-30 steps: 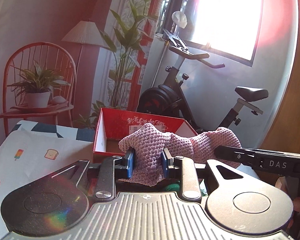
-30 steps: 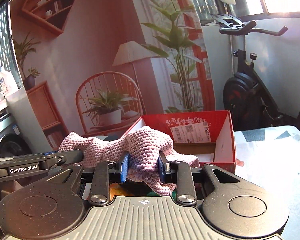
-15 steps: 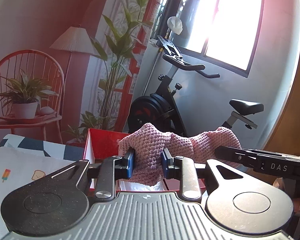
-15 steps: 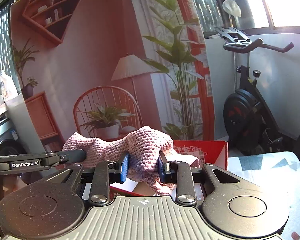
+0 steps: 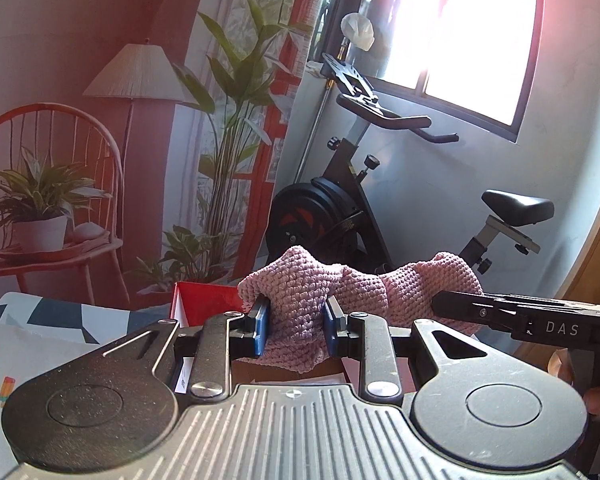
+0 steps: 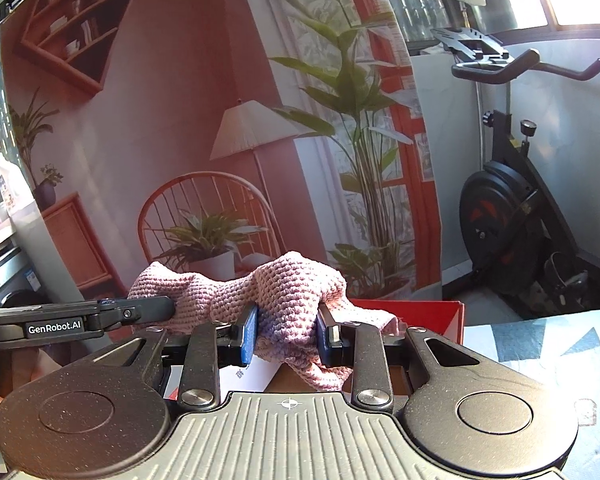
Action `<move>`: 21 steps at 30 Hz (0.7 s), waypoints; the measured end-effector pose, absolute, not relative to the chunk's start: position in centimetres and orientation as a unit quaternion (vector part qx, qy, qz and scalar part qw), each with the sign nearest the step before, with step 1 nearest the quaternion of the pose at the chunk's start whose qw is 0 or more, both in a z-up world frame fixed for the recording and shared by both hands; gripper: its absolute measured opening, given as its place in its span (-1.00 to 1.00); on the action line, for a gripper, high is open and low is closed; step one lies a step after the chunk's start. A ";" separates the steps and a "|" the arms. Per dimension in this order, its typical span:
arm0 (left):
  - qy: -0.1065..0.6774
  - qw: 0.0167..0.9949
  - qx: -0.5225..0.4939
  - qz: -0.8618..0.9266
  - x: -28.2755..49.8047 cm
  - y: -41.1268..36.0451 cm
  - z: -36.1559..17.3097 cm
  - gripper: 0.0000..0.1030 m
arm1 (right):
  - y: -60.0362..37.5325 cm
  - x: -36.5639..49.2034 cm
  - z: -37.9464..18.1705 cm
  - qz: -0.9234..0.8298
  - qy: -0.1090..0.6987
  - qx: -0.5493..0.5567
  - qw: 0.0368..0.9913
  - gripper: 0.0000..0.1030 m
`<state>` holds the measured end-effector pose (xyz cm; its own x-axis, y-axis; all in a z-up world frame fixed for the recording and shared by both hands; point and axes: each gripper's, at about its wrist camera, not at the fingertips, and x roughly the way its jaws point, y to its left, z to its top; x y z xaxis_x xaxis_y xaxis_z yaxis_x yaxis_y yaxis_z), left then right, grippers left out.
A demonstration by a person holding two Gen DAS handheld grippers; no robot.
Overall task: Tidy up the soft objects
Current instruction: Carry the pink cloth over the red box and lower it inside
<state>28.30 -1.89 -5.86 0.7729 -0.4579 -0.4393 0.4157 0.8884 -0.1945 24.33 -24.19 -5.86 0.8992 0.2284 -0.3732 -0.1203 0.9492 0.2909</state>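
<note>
Pinching pink knit cloth – both jaws | lifted higher over red box

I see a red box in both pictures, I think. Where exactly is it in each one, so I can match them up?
Left wrist view: the red box peeks out low and left of centre, behind the left gripper clamping the pink knitted cloth.
Right wrist view: the red box sits low and right of centre, behind the right gripper.
Shared landmark: the exercise bike.

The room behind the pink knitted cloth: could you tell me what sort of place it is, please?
Probably a lived-in home room: an exercise bike stands under a bright window, beside a printed living-room backdrop.
</note>
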 end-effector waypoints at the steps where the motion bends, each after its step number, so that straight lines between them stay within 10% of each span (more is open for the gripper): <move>1: 0.248 0.940 -0.041 -0.233 29.0 -2.1 -6.0 -0.44 | -24.7 25.1 -6.1 0.091 0.210 0.134 0.964 -0.47; 21: 0.355 0.910 -0.021 -0.211 39.7 -3.5 -12.6 -0.43 | -27.3 37.2 -13.9 0.058 0.345 0.170 0.921 -0.47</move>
